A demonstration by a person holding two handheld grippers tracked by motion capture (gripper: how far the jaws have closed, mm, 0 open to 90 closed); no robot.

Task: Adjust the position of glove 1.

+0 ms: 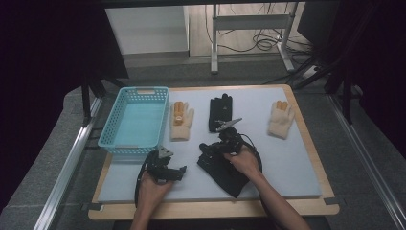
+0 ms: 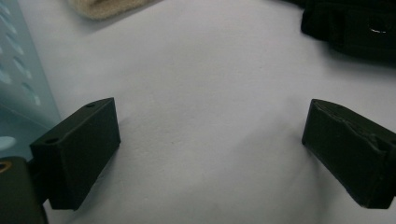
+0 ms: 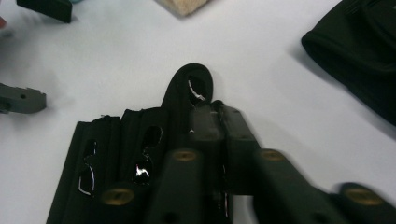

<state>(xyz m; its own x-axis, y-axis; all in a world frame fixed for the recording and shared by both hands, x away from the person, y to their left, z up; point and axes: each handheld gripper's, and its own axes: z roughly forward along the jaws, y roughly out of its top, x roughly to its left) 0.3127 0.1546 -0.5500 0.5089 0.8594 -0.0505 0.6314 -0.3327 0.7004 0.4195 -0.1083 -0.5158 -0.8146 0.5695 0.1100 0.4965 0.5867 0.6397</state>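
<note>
A: From the high view, where's the near black glove (image 1: 225, 170)?
B: On the grey mat (image 1: 297, 163), under the right gripper (image 1: 210, 149); probably bound for the blue basket (image 1: 135, 120).
A: The left gripper (image 2: 210, 144)?
B: Jaws wide, empty, waiting above the mat.
A: The right gripper view?
B: Jaws pinched together on a glove finger (image 3: 194, 88), likely to lift it.

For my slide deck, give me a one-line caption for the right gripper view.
Right gripper shut on a finger of the near black glove lying on the white mat.
</note>
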